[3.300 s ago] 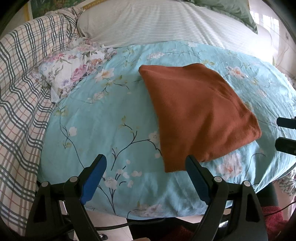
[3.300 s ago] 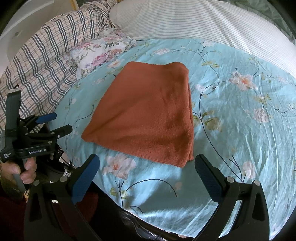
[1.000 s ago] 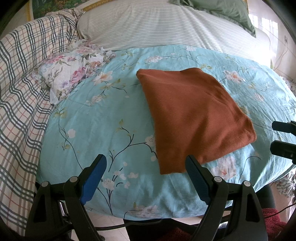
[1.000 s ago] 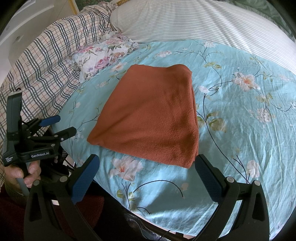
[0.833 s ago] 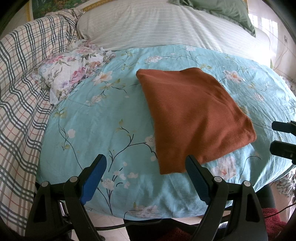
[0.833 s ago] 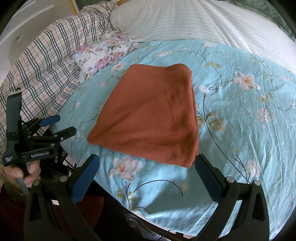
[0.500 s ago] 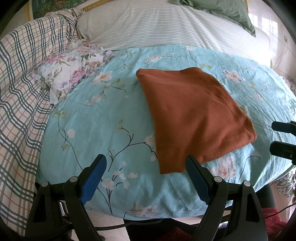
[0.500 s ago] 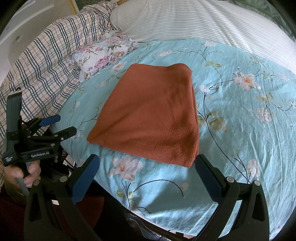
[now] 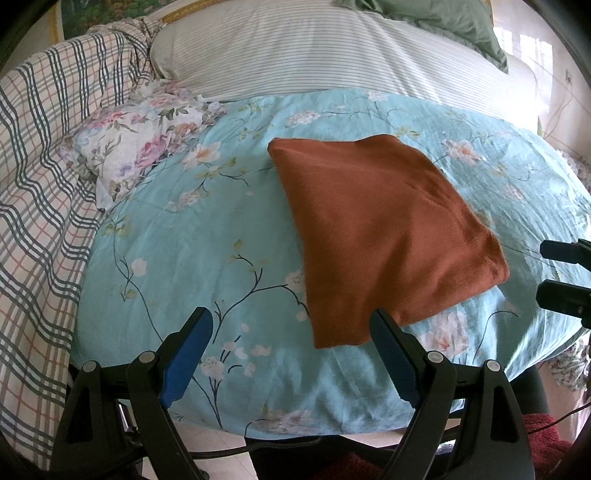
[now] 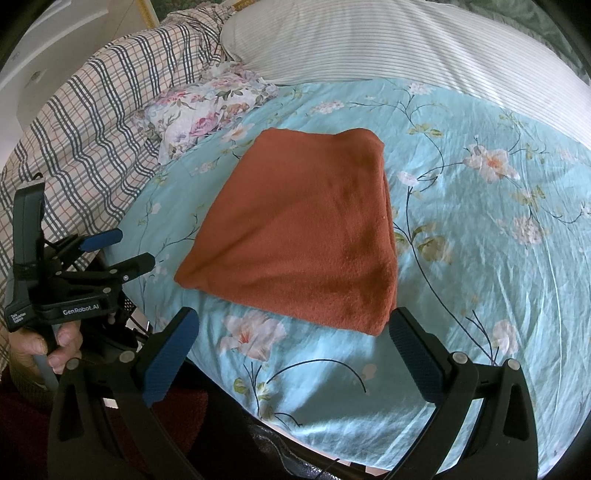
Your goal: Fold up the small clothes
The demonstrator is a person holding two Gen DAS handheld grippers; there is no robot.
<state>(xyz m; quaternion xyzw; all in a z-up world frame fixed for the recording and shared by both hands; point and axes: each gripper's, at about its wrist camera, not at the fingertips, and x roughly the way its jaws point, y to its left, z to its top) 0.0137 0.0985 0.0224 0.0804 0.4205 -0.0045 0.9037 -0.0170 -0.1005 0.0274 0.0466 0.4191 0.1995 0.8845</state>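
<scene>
The rust-orange cloth (image 9: 384, 236) is seen lying folded into a flat, roughly square packet on the turquoise flowered sheet (image 9: 192, 236), with its near edge just short of the sheet's front drop. Nothing is held by either tool: the left gripper (image 9: 291, 354) is kept wide open with only sheet and one near corner of the cloth seen between its blue pads, and the right gripper (image 10: 293, 350) is likewise spread wide and empty, just short of the cloth's near edge.

Several faults could be expected from here. If a pad were pushed in too deep at the cloth's near edge, the sheet could be pinched with it and dragged up in a ridge. If only the top layer of the cloth were caught, the packet could be peeled open and the fold lost. Because the cloth looks soft and the bedding yields, a one-sided pull could skew the layers or slide the packet off the bed's edge.

Beyond the cloth, a striped white cover (image 9: 314, 55) is spread across the bed, and a green pillow (image 9: 443, 22) is seen behind that. To the cloth's left a small rose-print pillow (image 9: 136, 147) is found, and further left a plaid blanket (image 9: 40, 184). Pale floor tile is visible below the sheet's front edge.
</scene>
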